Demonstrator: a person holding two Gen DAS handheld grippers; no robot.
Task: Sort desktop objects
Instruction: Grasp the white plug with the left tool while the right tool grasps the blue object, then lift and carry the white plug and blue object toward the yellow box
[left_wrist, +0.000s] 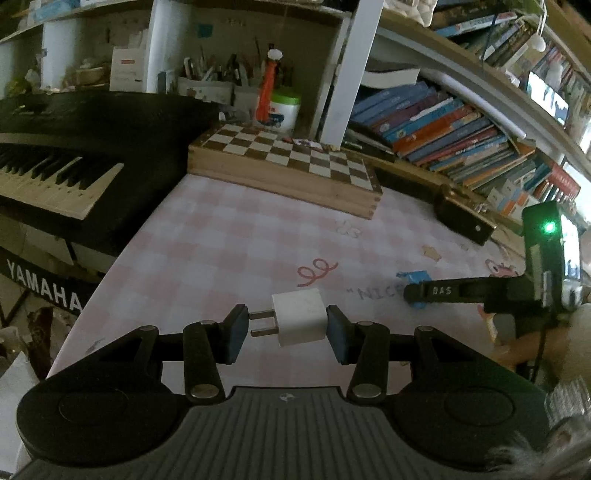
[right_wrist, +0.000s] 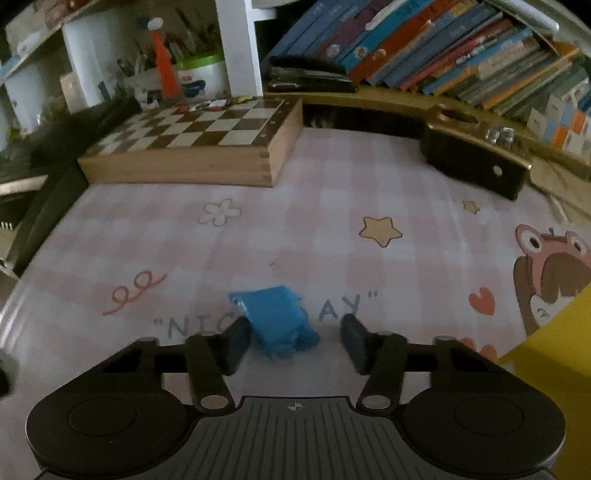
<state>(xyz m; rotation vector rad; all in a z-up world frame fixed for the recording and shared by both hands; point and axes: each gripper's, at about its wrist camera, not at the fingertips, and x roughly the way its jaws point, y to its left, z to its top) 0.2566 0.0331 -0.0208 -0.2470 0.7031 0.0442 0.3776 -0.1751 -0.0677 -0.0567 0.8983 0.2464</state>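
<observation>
A white plug adapter with two metal prongs pointing left lies on the pink checked desk mat. My left gripper is open around it; the right pad touches its body and the left pad stands just off the prongs. A crumpled blue object lies on the mat between the fingers of my open right gripper, close to the left finger. The right gripper also shows in the left wrist view, over the blue object.
A wooden chessboard box stands at the back of the mat. A Yamaha keyboard is at the left. A black box and shelves of books are at the right. A yellow object is at the right edge.
</observation>
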